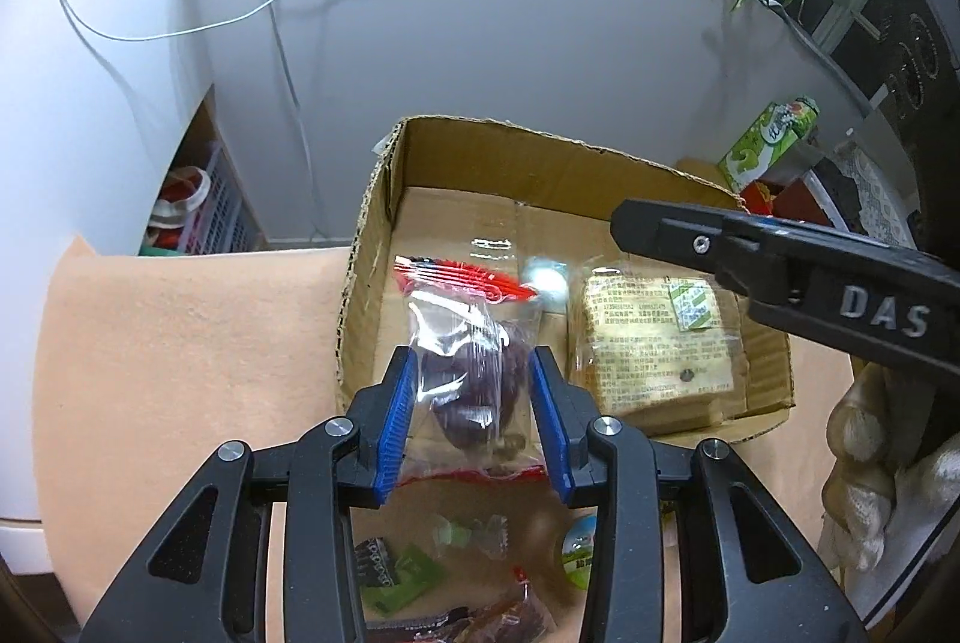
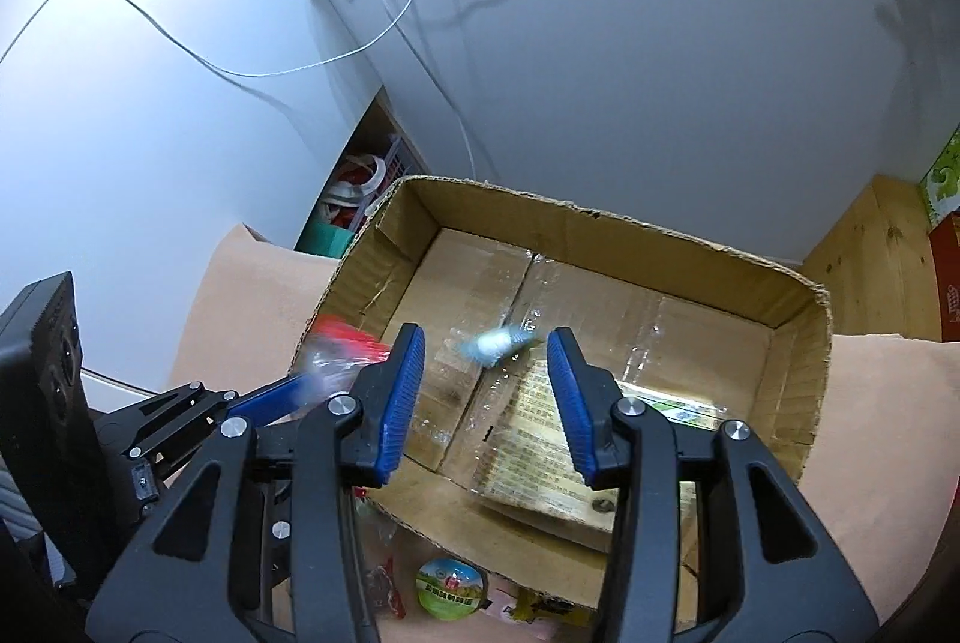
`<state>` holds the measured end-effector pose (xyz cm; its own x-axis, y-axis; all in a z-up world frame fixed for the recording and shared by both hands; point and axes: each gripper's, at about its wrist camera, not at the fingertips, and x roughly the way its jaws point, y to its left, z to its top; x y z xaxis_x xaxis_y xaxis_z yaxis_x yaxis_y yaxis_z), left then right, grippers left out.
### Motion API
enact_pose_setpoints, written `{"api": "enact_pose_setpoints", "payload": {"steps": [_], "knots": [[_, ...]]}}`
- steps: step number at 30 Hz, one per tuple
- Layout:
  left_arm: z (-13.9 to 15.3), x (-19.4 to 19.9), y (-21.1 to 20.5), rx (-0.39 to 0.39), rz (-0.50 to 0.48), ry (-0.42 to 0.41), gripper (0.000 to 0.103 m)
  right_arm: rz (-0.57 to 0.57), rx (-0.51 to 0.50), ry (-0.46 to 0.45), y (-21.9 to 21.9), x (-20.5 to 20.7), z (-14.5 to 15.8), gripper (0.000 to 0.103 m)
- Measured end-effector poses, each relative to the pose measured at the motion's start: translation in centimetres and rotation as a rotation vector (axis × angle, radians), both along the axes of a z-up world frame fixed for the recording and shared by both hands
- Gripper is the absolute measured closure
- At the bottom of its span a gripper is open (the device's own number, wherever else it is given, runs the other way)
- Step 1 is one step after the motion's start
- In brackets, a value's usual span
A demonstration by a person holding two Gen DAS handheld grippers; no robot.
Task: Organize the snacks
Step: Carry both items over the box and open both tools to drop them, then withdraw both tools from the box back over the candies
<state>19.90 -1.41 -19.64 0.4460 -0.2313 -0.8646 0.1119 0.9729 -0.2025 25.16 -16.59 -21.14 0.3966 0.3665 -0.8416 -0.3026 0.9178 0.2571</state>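
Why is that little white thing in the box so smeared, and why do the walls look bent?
Right wrist view: the small white packet is motion-blurred, apparently dropping between the open right gripper; left wrist view: it is a glary blur. Both views: the fisheye lens bends the walls and the cardboard box.

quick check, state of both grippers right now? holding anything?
Left gripper: closed on the clear red-edged packet of dark dried fruit, over the cardboard box.
Right gripper: open, nothing gripped; a small blurred white-blue wrapped snack sits beyond its fingertips.
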Motion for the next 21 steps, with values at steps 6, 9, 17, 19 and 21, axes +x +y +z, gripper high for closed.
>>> {"api": "enact_pose_setpoints", "payload": {"steps": [6, 9, 17, 19, 21], "knots": [[0.8, -0.5, 0.1, -0.008, 0.003, -0.019, 0.066, -0.001, 0.007, -0.017, -0.9, -1.2, 1.2, 0.058], [1.4, -1.0, 0.5, -0.016, 0.009, -0.032, 0.066, -0.002, 0.016, -0.026, -1.5, -2.0, 2.0, 0.058], [3.9, -3.3, 2.8, -0.044, 0.037, -0.073, 0.066, 0.026, 0.035, -0.062, -2.8, -5.7, 4.3, 0.058], [4.4, -4.2, 3.5, -0.049, 0.041, -0.084, 0.066, 0.045, 0.037, -0.059, -3.2, -7.1, 4.6, 0.058], [4.9, -5.5, 4.4, -0.05, 0.045, -0.091, 0.066, 0.063, 0.026, -0.06, -3.4, -8.4, 4.7, 0.058]]}}
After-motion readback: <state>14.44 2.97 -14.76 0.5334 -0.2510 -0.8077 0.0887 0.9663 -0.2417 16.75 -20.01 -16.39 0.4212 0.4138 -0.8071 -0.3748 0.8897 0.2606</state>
